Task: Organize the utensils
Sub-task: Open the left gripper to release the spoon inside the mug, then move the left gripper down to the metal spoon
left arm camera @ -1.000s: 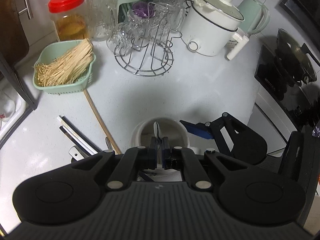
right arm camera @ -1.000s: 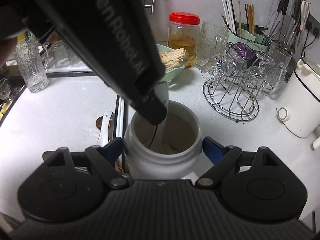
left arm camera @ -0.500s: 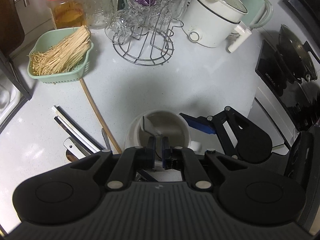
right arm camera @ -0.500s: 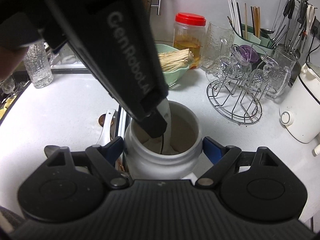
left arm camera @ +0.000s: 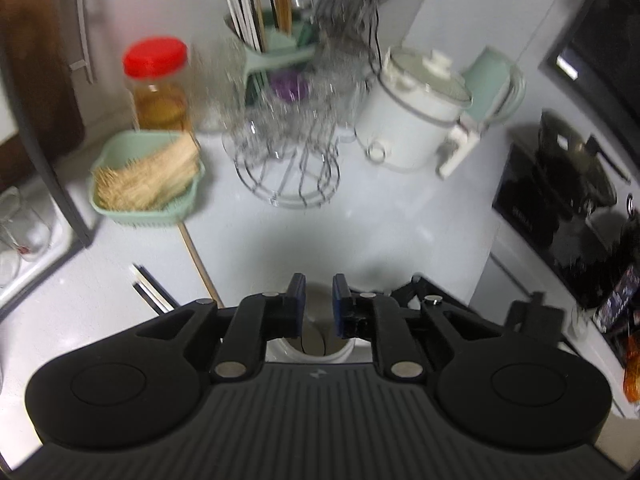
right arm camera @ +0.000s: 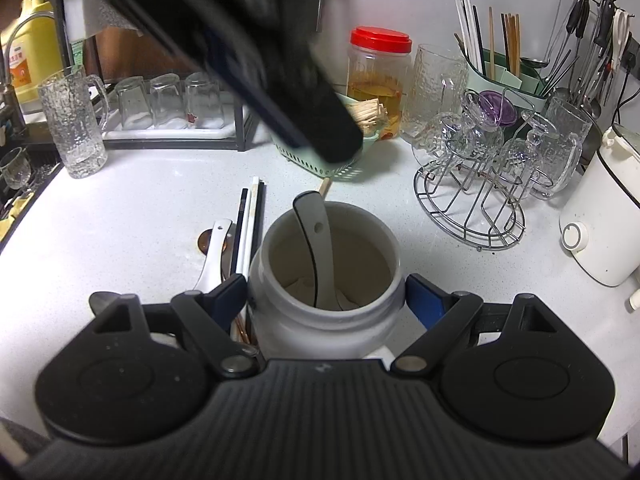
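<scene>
The right gripper (right arm camera: 325, 294) is clamping the white jar (right arm camera: 324, 312) between its jaws. A spoon (right arm camera: 316, 240) is leaning inside the jar. The left gripper (left arm camera: 319, 304), jaws just opening and empty, is hovering above it.

A white ceramic spoon with a dark edge (right arm camera: 318, 240) leans inside the open white ceramic jar (right arm camera: 324, 320), handle up against the far rim. Beside the jar, black and white chopsticks (right arm camera: 250, 228) and another white spoon (right arm camera: 214, 252) lie flat on the desk (right arm camera: 140, 208).
</scene>
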Tool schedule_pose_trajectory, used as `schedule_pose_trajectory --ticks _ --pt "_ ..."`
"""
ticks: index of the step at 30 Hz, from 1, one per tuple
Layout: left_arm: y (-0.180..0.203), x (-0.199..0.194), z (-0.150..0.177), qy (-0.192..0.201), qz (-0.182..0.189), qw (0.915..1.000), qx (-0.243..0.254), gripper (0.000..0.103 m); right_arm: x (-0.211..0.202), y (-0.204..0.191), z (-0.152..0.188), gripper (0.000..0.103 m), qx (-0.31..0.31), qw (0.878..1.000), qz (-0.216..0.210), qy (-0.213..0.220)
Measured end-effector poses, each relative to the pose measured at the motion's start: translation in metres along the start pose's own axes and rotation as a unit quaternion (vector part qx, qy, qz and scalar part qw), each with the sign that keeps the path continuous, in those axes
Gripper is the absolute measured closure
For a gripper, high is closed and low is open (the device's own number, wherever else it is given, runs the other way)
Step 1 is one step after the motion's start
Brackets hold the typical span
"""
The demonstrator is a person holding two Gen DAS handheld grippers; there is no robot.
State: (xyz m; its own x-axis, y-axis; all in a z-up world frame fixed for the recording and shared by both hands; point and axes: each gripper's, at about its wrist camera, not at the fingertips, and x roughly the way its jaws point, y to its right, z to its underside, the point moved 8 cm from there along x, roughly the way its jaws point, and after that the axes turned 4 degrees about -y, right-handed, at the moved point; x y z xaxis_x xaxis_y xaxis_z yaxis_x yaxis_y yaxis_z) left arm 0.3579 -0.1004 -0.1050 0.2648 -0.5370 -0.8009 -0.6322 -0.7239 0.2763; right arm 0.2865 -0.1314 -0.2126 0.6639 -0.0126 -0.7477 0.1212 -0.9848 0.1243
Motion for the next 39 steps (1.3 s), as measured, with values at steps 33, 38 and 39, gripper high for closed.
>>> schedule_pose_trajectory --ticks 33,38,39 --pt "-0.108 -0.05 0.137 0.077 -0.06 0.9698 -0.224 0.077 0.001 0.003 0.0 0.015 0.024 1.0 0.014 0.001" --pt "-0.124 -0.046 0.151 0.074 -0.067 0.9628 -0.251 0.076 0.001 0.003 -0.001 0.015 0.026 1.0 0.012 -0.004" --pt "-0.13 -0.045 0.155 0.072 -0.07 0.9598 -0.262 0.074 0.001 0.004 -0.001 0.015 0.025 1.0 0.012 -0.006"
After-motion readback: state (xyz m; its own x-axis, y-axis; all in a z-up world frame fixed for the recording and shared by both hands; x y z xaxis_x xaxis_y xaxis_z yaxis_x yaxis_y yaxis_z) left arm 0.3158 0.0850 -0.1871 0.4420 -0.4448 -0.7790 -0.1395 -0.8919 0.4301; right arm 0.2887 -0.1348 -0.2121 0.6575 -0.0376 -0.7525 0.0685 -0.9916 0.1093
